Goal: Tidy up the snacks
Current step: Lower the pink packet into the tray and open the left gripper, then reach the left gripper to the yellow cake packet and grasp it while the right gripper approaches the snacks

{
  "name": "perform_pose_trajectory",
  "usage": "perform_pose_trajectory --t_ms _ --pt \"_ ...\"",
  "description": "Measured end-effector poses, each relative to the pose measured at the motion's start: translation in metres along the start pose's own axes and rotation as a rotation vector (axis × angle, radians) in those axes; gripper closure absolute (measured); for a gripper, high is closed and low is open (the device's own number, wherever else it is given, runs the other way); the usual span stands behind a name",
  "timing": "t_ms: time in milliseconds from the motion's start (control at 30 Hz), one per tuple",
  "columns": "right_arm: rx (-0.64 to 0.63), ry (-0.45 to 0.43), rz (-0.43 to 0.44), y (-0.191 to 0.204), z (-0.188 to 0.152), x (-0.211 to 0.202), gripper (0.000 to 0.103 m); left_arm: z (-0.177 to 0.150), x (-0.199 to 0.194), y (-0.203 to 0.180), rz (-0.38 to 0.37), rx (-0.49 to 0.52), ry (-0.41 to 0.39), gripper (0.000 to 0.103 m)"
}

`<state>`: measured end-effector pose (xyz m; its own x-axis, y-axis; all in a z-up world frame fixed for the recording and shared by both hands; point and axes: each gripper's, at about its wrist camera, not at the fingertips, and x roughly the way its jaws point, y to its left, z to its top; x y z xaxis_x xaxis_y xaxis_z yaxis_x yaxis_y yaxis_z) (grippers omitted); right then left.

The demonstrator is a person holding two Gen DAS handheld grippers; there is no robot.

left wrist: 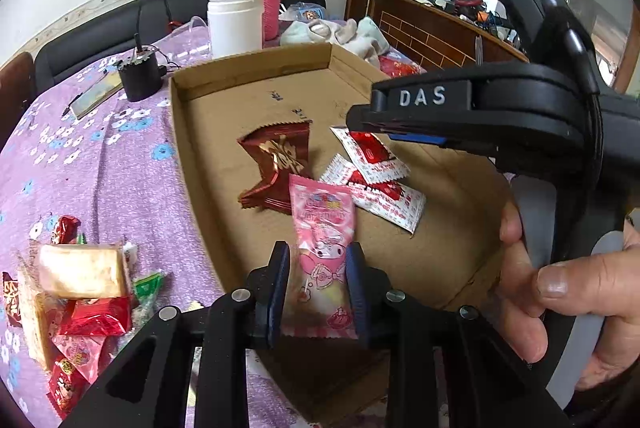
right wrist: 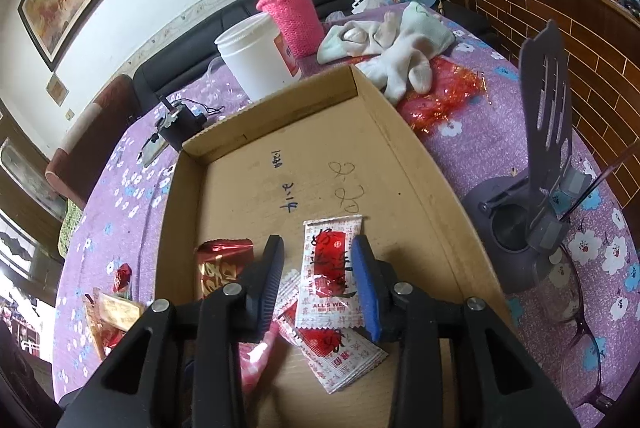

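Left gripper (left wrist: 318,288) pinching pink candy packet (left wrist: 323,228) btwn both pads, hovering over cardboard tray (left wrist: 256,68). Right gripper (right wrist: 316,284) spread w/ red-white sachet (right wrist: 331,268) sitting btwn fingers, unclear if touching. Dark red wrapper (left wrist: 276,164) lying in tray beside sachets. More snacks (left wrist: 80,292) piling on purple cloth (left wrist: 120,164) left of tray.

The cardboard tray (right wrist: 408,164) sits on the table (right wrist: 500,100); jar (right wrist: 256,56) and socks (right wrist: 392,44) behind it, snack pile (left wrist: 80,300) left.
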<state>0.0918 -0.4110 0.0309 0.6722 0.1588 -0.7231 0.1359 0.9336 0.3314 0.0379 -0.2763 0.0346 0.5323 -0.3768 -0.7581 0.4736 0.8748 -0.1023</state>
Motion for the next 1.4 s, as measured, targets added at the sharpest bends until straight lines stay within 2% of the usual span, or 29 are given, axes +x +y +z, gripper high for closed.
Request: perform_pose_trajectory --t_ms 367,433,500,533,733,800,933,1067,1133,1233,1300,1400 --pt "0.000 -0.010 0.007 0.002 0.001 -0.002 0.069 0.011 -0.029 0.018 0.010 -0.038 -0.029 0.074" --pt "-0.001 -0.013 0.008 0.002 0.002 -0.004 0.069 0.014 -0.038 0.025 0.014 -0.051 -0.032 0.067" --pt "0.001 -0.018 0.011 0.002 0.002 -0.006 0.069 0.014 -0.051 0.036 0.028 -0.064 -0.053 0.050" --pt "0.001 -0.018 0.012 0.002 0.002 -0.006 0.069 0.013 -0.056 0.039 0.035 -0.069 -0.060 0.048" --pt "-0.030 -0.027 0.035 0.014 -0.002 -0.008 0.068 -0.003 -0.095 0.079 0.115 -0.097 -0.106 0.044" --pt "-0.054 -0.040 0.044 0.022 -0.004 -0.012 0.068 -0.015 -0.109 0.099 0.165 -0.103 -0.120 0.033" --pt "-0.090 -0.053 0.065 0.035 -0.008 -0.015 0.062 -0.038 -0.125 0.137 0.274 -0.106 -0.129 0.032" --pt "-0.114 -0.040 0.068 0.043 -0.012 -0.012 0.062 -0.055 -0.126 0.170 0.312 -0.098 -0.099 0.023" --pt "-0.111 -0.039 0.071 0.044 -0.013 -0.012 0.062 -0.059 -0.119 0.178 0.325 -0.086 -0.080 0.023" --pt "-0.110 -0.039 0.070 0.043 -0.013 -0.012 0.062 -0.057 -0.106 0.182 0.308 -0.081 -0.072 0.022" --pt "-0.108 -0.040 0.074 0.043 -0.013 -0.013 0.062 -0.056 -0.090 0.177 0.305 -0.057 -0.037 0.022" --pt "-0.106 -0.037 0.094 0.044 -0.013 -0.014 0.062 -0.056 -0.073 0.164 0.335 -0.009 -0.011 0.022"
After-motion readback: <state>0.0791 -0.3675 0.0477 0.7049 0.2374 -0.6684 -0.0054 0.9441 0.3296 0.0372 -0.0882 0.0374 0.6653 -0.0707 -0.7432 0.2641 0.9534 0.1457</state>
